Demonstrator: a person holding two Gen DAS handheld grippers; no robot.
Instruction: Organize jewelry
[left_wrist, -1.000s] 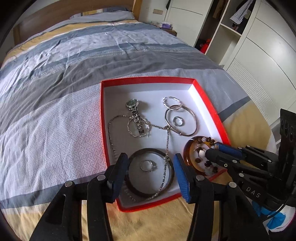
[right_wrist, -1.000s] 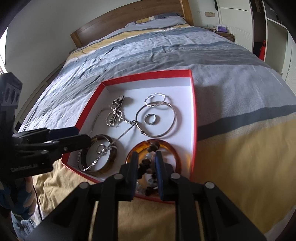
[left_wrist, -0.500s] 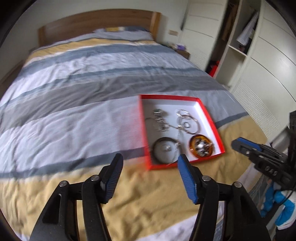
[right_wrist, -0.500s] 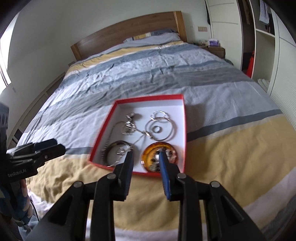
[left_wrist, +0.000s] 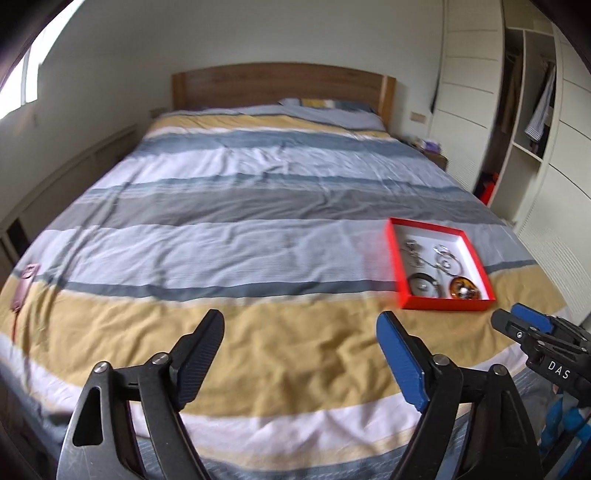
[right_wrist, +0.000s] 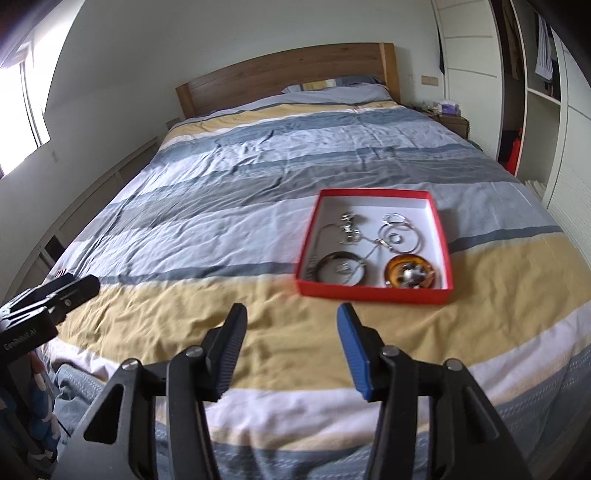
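Observation:
A red box with a white inside (right_wrist: 373, 291) (left_wrist: 443, 305) lies on the bed near its foot. It holds an amber bangle with beads (right_wrist: 409, 272), a dark bangle (right_wrist: 341, 268), a large silver hoop (right_wrist: 402, 233), a watch (right_wrist: 350, 225) and a chain. My left gripper (left_wrist: 300, 355) is open and empty, low over the yellow stripe, left of the box. My right gripper (right_wrist: 291, 345) is open and empty, in front of the box and apart from it.
The bed with a striped duvet (right_wrist: 258, 177) has a wooden headboard (left_wrist: 280, 85). A pink object (left_wrist: 25, 284) lies at the bed's left edge. White wardrobes and open shelves (left_wrist: 535, 122) stand at the right. A bedside table (right_wrist: 452, 120) is by the headboard.
Both grippers have pulled back from the box towards the foot of the bed. The right jaws, narrow over the amber bangle a second ago, have opened wide. The jewelry stays in the box.

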